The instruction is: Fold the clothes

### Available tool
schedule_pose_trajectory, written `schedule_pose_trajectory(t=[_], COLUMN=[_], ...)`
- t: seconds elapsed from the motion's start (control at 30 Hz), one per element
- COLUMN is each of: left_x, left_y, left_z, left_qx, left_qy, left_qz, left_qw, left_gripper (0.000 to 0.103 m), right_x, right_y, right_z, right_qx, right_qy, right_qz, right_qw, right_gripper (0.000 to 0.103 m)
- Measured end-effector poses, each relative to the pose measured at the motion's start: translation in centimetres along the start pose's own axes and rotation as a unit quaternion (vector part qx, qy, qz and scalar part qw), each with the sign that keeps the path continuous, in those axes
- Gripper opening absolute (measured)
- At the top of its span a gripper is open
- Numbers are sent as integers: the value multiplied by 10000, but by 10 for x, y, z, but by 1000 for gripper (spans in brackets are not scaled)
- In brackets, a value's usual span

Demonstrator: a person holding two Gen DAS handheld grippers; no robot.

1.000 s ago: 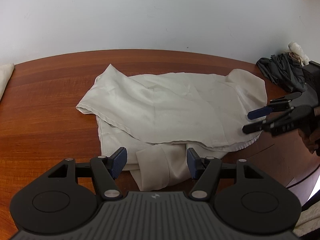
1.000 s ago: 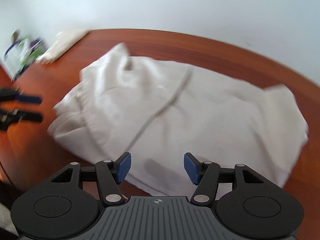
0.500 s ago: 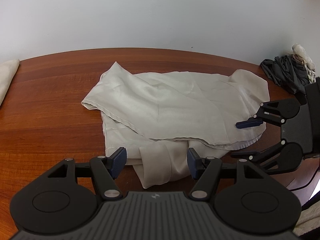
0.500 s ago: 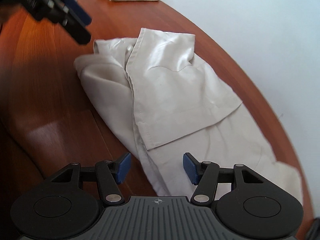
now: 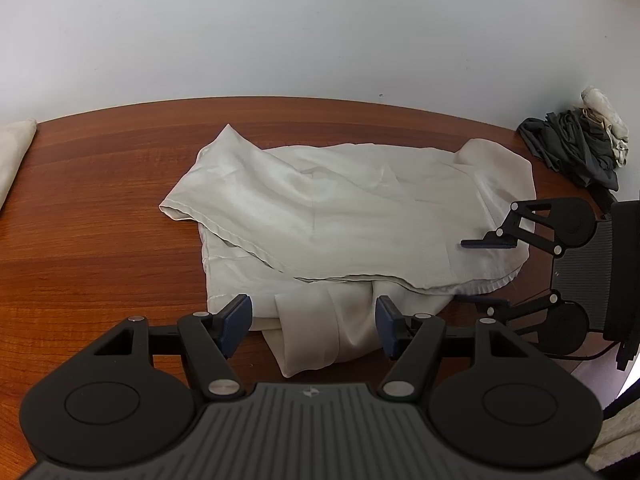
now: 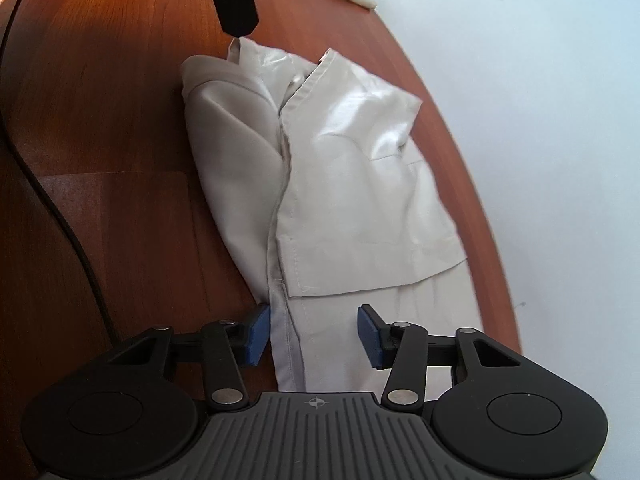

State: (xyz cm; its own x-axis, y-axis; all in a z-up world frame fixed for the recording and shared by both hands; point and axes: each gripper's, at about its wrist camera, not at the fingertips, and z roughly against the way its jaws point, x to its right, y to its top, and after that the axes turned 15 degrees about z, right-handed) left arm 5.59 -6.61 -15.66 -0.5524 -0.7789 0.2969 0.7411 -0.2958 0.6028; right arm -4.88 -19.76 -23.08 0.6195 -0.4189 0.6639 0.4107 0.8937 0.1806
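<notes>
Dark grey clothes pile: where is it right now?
In the left wrist view, the dark grey clothes pile sits at the table's far right edge by the wall, beyond the cream shirt.

No readable text or labels anywhere

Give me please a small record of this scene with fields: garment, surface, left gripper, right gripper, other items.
garment: cream shirt, partly folded, lying flat
surface: brown wooden table
left gripper: jaws open, either side of the near folded sleeve
right gripper: jaws closing around the shirt's edge, pads not yet pressing
other items: dark grey clothes pile at far right; folded cream cloth at far left
</notes>
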Motion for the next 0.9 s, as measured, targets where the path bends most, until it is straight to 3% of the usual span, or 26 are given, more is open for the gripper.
schedule_pose_trajectory(t=[0.17,0.23,0.37,0.47,0.9], left_x=[0,0,1,0,1], left_y=[0,0,-1,-1,-3], left_z=[-1,-1,-1,-2,-5], left_qx=[-9,-18,6,2,-29], left_qy=[14,22,21,35,0], left_qz=[33,39,47,74,39], left_qw=[10000,10000,10000,10000,10000], left_gripper=[73,73,73,73,73], right_x=[4,3,4,8,29], right_y=[2,3,6,7,9], right_z=[3,4,7,10,16], right_qx=[139,199,340,397,314], right_qy=[-235,-221,-134,-22,156], right_qz=[110,206,331,273,92], right_qw=[9996,9993,9988,9988,9993], right_gripper=[36,28,26,18,18])
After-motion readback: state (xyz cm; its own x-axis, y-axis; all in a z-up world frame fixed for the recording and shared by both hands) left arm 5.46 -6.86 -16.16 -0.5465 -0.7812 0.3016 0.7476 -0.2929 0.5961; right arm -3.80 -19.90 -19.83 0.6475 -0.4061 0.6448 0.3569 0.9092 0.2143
